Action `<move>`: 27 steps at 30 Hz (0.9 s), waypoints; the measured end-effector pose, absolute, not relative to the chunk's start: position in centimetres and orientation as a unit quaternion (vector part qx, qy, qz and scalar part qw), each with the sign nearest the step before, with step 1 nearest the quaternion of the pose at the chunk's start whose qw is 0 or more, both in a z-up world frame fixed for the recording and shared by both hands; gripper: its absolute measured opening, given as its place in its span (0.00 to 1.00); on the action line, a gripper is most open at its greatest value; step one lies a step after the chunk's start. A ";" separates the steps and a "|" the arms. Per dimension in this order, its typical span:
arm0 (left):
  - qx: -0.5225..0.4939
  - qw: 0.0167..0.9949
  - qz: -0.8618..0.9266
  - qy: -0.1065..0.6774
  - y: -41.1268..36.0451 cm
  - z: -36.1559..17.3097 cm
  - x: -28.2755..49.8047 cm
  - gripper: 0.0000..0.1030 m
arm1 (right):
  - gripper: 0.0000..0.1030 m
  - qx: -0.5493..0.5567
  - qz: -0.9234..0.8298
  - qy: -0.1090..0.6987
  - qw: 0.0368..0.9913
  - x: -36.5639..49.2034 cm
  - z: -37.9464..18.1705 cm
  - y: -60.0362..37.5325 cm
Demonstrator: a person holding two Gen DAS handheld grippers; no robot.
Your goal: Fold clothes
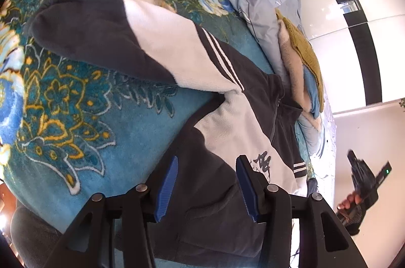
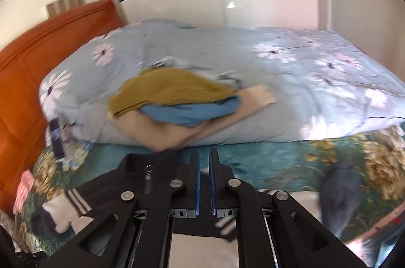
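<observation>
The black-and-white jacket (image 1: 227, 96) is lying spread across the teal floral blanket (image 1: 83, 101) on the bed, one sleeve reaching out to the side. The left gripper (image 1: 206, 183) is hovering over the jacket's dark lower body with its blue pads set wide apart and nothing between them. The right gripper (image 2: 204, 179) is standing above the collar end with its pads drawn narrow, a thin gap showing and no cloth in it, facing a pile of folded clothes (image 2: 177, 101) resting on the pale blue quilt (image 2: 291, 81).
</observation>
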State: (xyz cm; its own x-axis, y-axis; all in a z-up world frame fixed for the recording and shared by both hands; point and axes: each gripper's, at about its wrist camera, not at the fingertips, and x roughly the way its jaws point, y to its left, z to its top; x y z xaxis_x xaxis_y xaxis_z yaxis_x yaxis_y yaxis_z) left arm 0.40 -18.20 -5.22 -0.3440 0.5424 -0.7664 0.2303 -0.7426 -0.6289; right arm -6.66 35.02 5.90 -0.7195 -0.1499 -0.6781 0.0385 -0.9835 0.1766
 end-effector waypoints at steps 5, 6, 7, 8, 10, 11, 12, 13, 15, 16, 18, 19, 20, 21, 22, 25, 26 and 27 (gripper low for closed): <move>-0.554 0.092 0.745 -0.359 -19.8 -5.6 0.7 0.52 | 0.07 0.417 -0.902 -0.105 0.040 -7.2 2.5 35.3; -0.555 0.089 0.743 -0.363 -19.9 -5.8 0.7 0.52 | 0.06 0.423 -0.899 -0.107 0.041 -7.0 1.9 35.5; -0.557 0.088 0.739 -0.369 -20.0 -6.2 0.6 0.52 | 0.06 0.430 -0.895 -0.107 0.046 -6.7 1.5 35.6; -0.559 0.087 0.735 -0.372 -19.9 -6.5 0.6 0.52 | 0.06 0.434 -0.893 -0.106 0.051 -6.5 1.3 35.4; -0.563 0.091 0.732 -0.371 -19.5 -6.7 0.6 0.52 | 0.06 0.441 -0.891 -0.093 0.050 -6.3 0.7 35.2; -0.564 0.094 0.733 -0.369 -19.4 -6.7 0.8 0.52 | 0.06 0.445 -0.890 -0.089 0.038 -6.3 0.6 35.7; -0.564 0.098 0.734 -0.365 -19.3 -6.6 0.9 0.52 | 0.07 0.452 -0.887 -0.096 0.014 -6.5 0.1 37.2; -0.564 0.098 0.735 -0.363 -19.4 -6.6 1.0 0.52 | 0.07 0.458 -0.883 -0.103 -0.009 -6.6 -0.4 38.7; -0.564 0.094 0.736 -0.363 -19.7 -6.7 1.2 0.53 | 0.09 0.469 -0.874 -0.116 -0.056 -7.0 -1.4 41.8; -0.564 0.089 0.735 -0.365 -19.9 -6.9 1.2 0.53 | 0.12 0.474 -0.868 -0.123 -0.079 -7.1 -1.8 43.4; -0.564 0.080 0.734 -0.370 -20.3 -7.2 1.3 0.54 | 0.27 0.484 -0.855 -0.136 -0.125 -7.4 -2.8 46.5; -0.564 0.077 0.734 -0.370 -20.4 -7.3 1.3 0.54 | 0.41 0.488 -0.848 -0.143 -0.148 -7.6 -3.3 48.0; -0.565 0.076 0.734 -0.369 -20.4 -7.4 1.3 0.55 | 0.46 0.492 -0.840 -0.149 -0.171 -7.8 -3.8 49.6; -0.565 0.074 0.735 -0.368 -20.4 -7.5 1.4 0.56 | 0.52 0.496 -0.833 -0.154 -0.193 -7.9 -4.3 51.1; -0.566 0.073 0.735 -0.366 -20.4 -7.5 1.4 0.57 | 0.58 0.500 -0.826 -0.154 -0.207 -8.0 -4.9 52.4; -0.573 0.071 0.736 -0.353 -19.8 -7.8 1.6 0.58 | 0.59 0.524 -0.808 -0.158 -0.219 -8.5 -6.8 54.8; -0.576 0.071 0.737 -0.346 -19.5 -7.9 1.6 0.58 | 0.59 0.530 -0.804 -0.158 -0.217 -8.7 -7.3 55.1; -0.578 0.070 0.739 -0.338 -19.1 -7.9 1.6 0.58 | 0.59 0.538 -0.800 -0.157 -0.214 -8.9 -8.0 55.3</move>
State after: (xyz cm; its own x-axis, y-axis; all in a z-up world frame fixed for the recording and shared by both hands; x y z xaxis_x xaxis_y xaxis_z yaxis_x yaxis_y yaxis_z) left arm 1.57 -19.12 -7.93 -0.3212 0.4947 -0.8075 0.2872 -0.7617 -0.5809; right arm -8.94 55.29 -8.00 -0.3289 0.1723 -0.9285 -0.5109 -0.8594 0.0215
